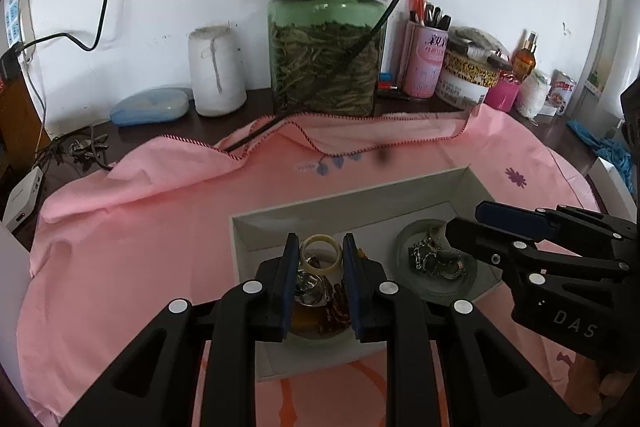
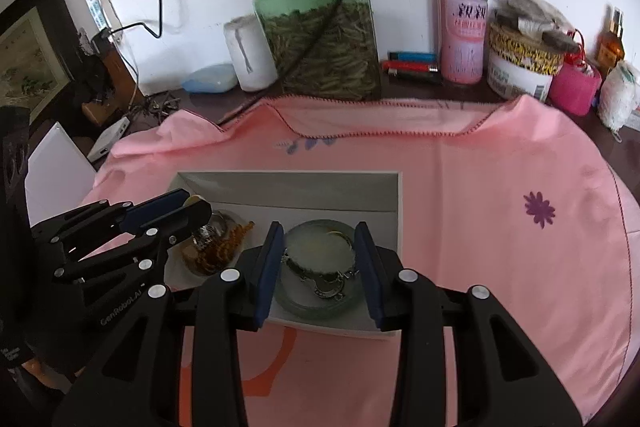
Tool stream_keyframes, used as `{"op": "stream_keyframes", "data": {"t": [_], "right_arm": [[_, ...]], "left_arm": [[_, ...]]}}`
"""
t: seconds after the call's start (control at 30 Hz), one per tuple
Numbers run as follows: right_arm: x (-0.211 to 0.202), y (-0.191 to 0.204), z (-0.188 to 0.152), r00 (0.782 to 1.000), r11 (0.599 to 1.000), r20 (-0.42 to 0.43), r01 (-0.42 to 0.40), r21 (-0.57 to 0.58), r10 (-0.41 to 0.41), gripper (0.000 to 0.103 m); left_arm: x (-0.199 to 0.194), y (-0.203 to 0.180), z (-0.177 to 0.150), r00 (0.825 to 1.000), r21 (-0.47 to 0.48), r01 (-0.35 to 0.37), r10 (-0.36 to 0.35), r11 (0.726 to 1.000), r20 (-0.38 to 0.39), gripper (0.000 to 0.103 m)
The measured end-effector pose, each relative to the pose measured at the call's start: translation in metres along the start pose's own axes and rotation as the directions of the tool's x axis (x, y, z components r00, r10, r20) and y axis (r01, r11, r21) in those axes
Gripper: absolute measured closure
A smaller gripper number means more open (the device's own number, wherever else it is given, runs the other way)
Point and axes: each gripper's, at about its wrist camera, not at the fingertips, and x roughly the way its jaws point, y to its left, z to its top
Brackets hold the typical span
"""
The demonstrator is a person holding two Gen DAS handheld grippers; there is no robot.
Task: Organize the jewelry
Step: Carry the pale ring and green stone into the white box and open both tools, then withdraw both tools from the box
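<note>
A white open box sits on a pink cloth and holds two glass dishes. The left dish holds a cream bangle, a silver ring and orange-red beads. My left gripper hovers open over it, its jaws on either side of the bangle. The right dish holds silver chain jewelry. My right gripper is open above this dish and holds nothing.
The pink cloth covers a dark table. Along the back wall stand a green glass jar, a white thread spool, a pink pen cup, tins, lighters and a blue case. A black cable hangs across.
</note>
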Motion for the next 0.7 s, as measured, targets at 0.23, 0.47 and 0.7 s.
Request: {"op": "stream_keyframes", "data": {"t": [0.23,0.47,0.7], "right_arm": [[-0.019,0.0,0.004,0.999,1.0,0.049,-0.006,0.02,0.005,0.052],[-0.086,0.016,0.006,0.964,0.99,0.226,0.14,0.012,-0.139,0.006],[-0.121,0.024,-0.007,0.938,0.973,0.26,0.229,0.031,-0.229,0.006]], "left_arm": [[-0.017,0.0,0.005,0.999,-0.018,0.001,0.0,1.0,0.038,0.053],[-0.073,-0.003,0.008,0.984,-0.043,-0.096,0.101,0.994,0.148,0.015],[-0.119,-0.013,-0.009,0.957,-0.076,-0.153,0.167,0.985,0.235,0.006]]}}
